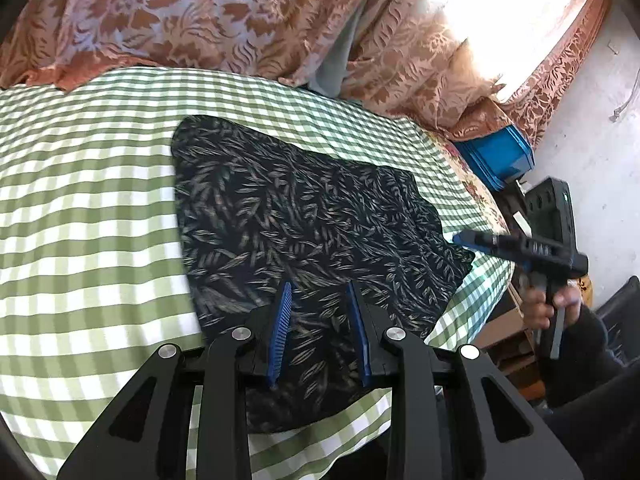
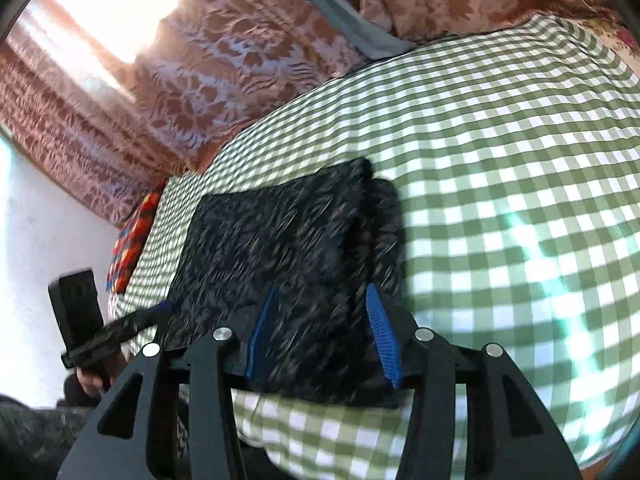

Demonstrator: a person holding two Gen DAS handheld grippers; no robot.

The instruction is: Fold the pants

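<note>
The pants [image 1: 288,216] are dark with a pale leaf print and lie folded flat on a green and white checked cloth [image 1: 80,208]. My left gripper [image 1: 320,292] hovers open and empty over their near edge. The right gripper [image 1: 472,240] shows at the pants' right end, held by a hand. In the right wrist view the pants [image 2: 280,240] lie as a folded stack ahead, blurred by motion. My right gripper [image 2: 324,296] is open over their near end, holding nothing. The left gripper [image 2: 132,320] shows at the far left.
Orange floral curtains [image 1: 180,12] hang behind the checked surface, with a bright window [image 1: 500,12] at the right. A blue box [image 1: 500,156] and cardboard sit past the right edge. A red patterned cloth [image 2: 134,236] lies at the far edge in the right wrist view.
</note>
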